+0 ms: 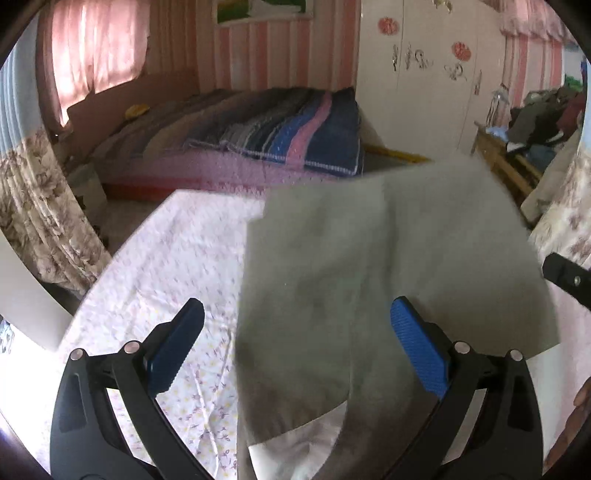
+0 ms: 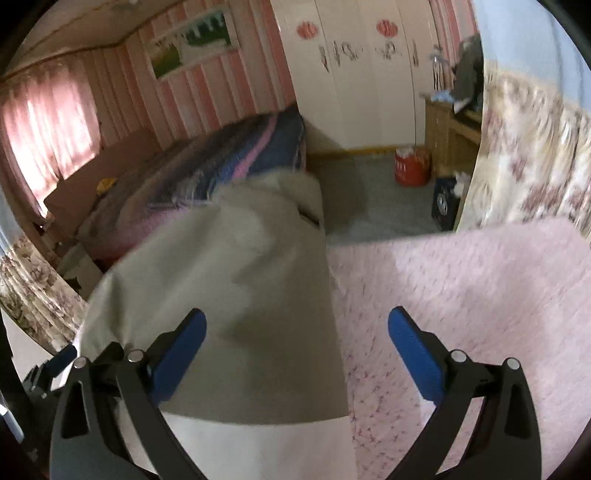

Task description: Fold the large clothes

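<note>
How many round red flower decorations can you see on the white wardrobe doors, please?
2. One red flower sits high on a left-hand door of the wardrobe; the other flower sits lower, further right. Doors past the frame edge may carry more.

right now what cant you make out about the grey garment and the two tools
- Grey garment: type unclear, motion blur in both views.
- Its near end: cut off by the bottom edge, both views.
- Right tool in left wrist view: only a black sliver at the right edge.
- Left tool: open, contact with cloth unclear.
</note>
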Motion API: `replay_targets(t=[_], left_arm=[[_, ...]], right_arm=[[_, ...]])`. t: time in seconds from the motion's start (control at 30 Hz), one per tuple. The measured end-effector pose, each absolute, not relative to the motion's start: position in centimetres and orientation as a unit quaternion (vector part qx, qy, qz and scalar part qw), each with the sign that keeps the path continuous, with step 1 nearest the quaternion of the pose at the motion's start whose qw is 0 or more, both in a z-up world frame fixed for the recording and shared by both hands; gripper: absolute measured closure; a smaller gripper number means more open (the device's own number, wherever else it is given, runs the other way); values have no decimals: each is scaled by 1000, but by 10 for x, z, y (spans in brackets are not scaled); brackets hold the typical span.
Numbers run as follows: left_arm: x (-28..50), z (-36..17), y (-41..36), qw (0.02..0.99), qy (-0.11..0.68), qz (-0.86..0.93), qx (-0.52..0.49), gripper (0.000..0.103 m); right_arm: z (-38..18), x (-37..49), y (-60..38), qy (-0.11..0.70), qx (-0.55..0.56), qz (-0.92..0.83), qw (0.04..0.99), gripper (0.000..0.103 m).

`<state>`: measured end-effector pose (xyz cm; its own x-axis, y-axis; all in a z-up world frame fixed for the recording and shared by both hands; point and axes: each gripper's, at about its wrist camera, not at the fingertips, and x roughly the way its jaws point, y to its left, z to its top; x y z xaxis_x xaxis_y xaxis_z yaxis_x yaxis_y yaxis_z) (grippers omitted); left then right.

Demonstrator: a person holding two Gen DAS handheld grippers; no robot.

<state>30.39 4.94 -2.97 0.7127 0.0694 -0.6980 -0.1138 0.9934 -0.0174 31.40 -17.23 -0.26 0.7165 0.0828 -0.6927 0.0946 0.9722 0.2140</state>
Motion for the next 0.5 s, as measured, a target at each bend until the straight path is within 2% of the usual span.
replay_targets(t=[0.23, 0.5], left_arm=[[311, -59, 67, 916, 396, 44, -50, 3], [323, -78, 82, 905, 418, 54, -64, 3]], right_arm=[[-38, 328, -160, 387, 77, -2, 919, 3], [-61, 350, -168, 446, 94, 18, 890, 3]])
